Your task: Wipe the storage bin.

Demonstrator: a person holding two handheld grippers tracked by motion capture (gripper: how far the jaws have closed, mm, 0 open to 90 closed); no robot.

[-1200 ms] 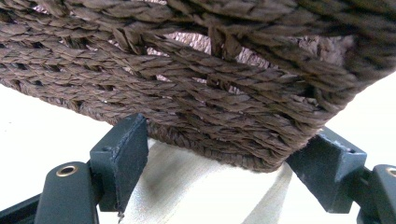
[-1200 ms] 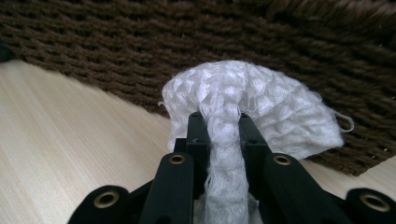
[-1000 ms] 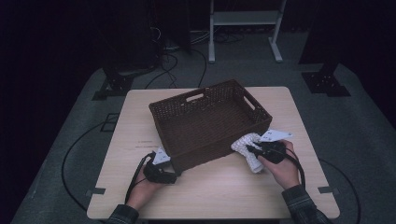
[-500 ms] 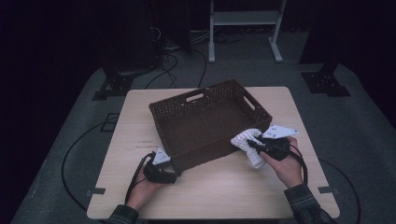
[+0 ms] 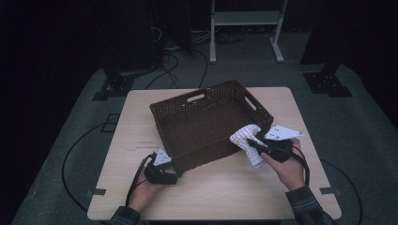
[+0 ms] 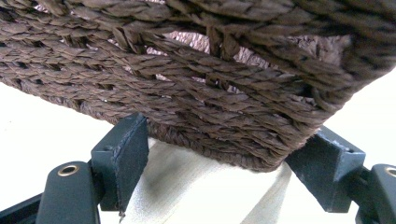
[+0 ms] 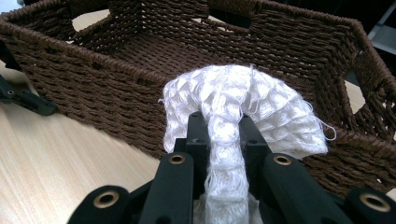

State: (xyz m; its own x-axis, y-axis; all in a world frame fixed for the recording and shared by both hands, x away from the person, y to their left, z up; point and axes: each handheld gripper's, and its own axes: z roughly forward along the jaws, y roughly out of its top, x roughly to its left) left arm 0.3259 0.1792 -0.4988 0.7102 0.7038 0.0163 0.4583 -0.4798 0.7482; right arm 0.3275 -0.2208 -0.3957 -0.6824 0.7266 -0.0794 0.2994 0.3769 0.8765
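A brown woven basket (image 5: 206,150) stands in the middle of the wooden table (image 5: 225,192), with nothing lying inside it. My left gripper (image 5: 173,177) sits at its near left corner. In the left gripper view the jaws straddle that corner of the basket (image 6: 196,93), both pads (image 6: 123,154) against the weave. My right gripper (image 5: 252,143) is shut on a white knitted cloth (image 5: 244,135) at the basket's near right rim. Seen from the right gripper (image 7: 224,128), the cloth (image 7: 233,93) bulges up over the jaws in front of the basket wall (image 7: 93,93).
Bare tabletop lies in front of the basket and to its left. Behind the table on the grey floor are a white-framed stand (image 5: 244,18), loose cables (image 5: 178,51) and black stand bases (image 5: 117,86) (image 5: 328,79).
My right gripper has lifted the white cloth a little, up toward the basket's rim. The left gripper and the basket have stayed put.
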